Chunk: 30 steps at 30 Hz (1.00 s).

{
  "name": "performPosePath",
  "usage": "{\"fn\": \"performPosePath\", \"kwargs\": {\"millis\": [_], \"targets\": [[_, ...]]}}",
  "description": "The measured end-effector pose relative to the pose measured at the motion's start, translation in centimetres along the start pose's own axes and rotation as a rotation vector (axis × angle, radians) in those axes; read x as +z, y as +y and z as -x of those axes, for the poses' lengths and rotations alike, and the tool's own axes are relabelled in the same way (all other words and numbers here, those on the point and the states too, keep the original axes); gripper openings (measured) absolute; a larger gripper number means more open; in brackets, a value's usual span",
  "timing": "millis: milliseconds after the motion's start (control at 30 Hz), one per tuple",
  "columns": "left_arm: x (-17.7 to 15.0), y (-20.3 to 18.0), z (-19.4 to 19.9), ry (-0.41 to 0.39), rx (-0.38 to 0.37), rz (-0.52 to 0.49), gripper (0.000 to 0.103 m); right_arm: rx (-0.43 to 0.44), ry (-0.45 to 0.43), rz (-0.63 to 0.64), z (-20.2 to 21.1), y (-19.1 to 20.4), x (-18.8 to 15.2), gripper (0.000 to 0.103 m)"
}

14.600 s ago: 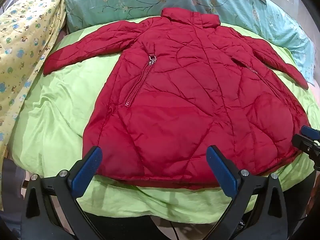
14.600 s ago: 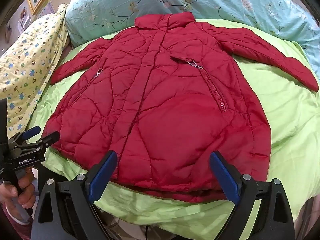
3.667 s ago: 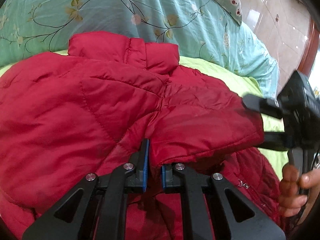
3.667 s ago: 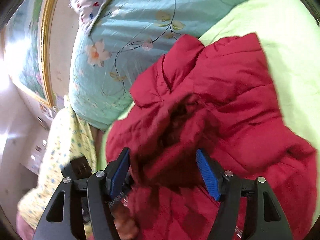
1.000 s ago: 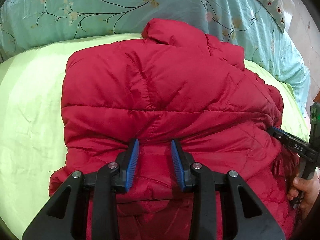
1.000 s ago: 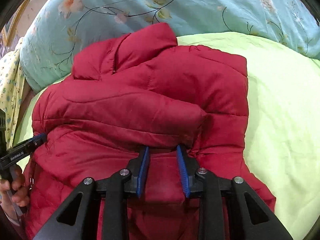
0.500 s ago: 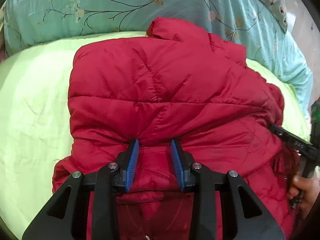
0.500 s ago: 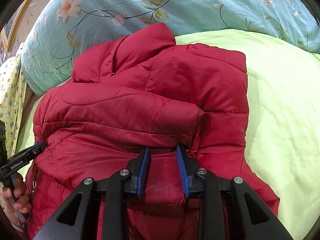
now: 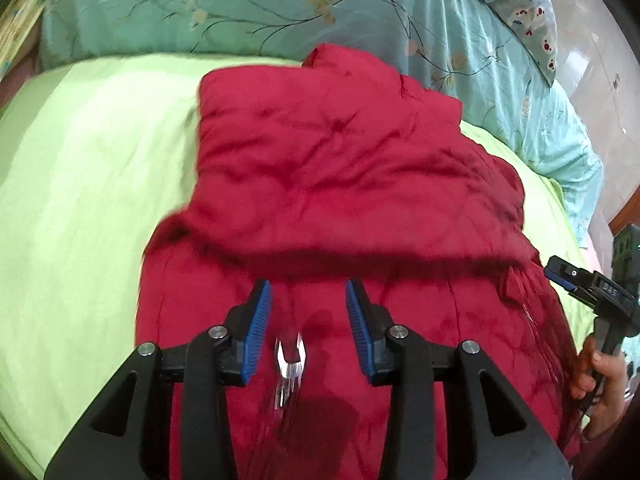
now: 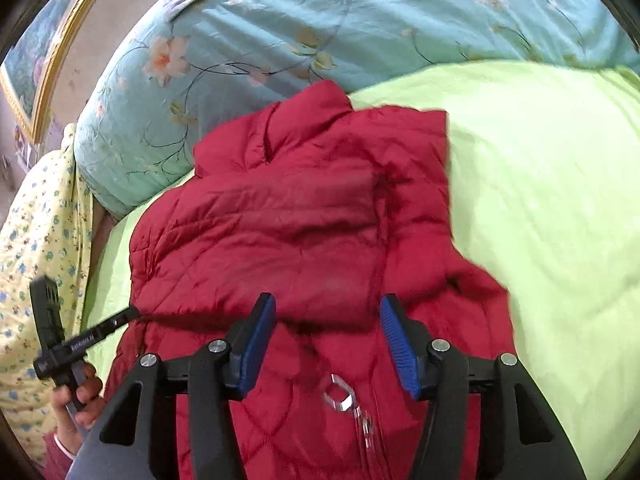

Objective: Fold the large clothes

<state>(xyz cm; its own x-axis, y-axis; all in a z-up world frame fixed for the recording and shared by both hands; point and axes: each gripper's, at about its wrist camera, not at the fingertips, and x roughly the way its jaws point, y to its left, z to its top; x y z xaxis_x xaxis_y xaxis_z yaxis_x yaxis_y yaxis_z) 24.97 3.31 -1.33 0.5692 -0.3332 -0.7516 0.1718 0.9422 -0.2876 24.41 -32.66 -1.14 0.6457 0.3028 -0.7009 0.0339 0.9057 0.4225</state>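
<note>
A red quilted jacket (image 9: 344, 184) lies on the lime green bed sheet (image 9: 88, 184), collar toward the pillows, both sleeves folded across its chest. My left gripper (image 9: 306, 312) is open and empty just above the jacket's lower body, near a silver zipper pull (image 9: 289, 356). My right gripper (image 10: 326, 338) is open and empty over the jacket (image 10: 288, 232), with a zipper pull (image 10: 340, 396) below it. Each gripper shows at the edge of the other's view: the right one (image 9: 588, 286) and the left one (image 10: 100, 326).
A teal floral duvet (image 9: 224, 8) lies behind the jacket. A yellow patterned blanket (image 10: 36, 248) lies at the left of the bed. A pillow with a bear print (image 9: 520, 4) sits at the back right. Green sheet (image 10: 552, 184) spreads right of the jacket.
Both grippers have opened wider and pulled back from the folded sleeves toward the jacket's lower body. The zipper pulls have come into view.
</note>
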Motion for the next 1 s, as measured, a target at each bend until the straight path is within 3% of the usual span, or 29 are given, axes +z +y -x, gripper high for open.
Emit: {"fn": "performPosePath", "kwargs": {"millis": [100,300,467,733,900,1000], "targets": [[-2.1,1.4,1.8,-0.016,-0.025,0.069,0.036,0.016,0.010,-0.032,1.4,-0.8,-1.3,0.057],[-6.0,4.1,4.7,-0.009,-0.002,0.186,0.036,0.065,0.022,-0.135,4.3,-2.2,-3.8,0.065],[-7.7,6.2,7.0,-0.007,-0.014,0.228,0.036,0.018,0.025,-0.112,7.5,-2.9,-6.2,0.072],[-10.0,7.0,8.6,0.029,-0.004,0.196,0.037,-0.129,0.091,-0.048,10.0,-4.7,-9.7,0.076],[-11.4,6.6,9.2,0.047,0.018,0.148,0.039,-0.115,0.157,-0.046,9.6,-5.5,-11.7,0.076],[-12.4,6.2,9.6,0.054,0.019,0.118,0.042,-0.060,0.184,-0.055,9.8,-5.5,-12.8,0.074]]}}
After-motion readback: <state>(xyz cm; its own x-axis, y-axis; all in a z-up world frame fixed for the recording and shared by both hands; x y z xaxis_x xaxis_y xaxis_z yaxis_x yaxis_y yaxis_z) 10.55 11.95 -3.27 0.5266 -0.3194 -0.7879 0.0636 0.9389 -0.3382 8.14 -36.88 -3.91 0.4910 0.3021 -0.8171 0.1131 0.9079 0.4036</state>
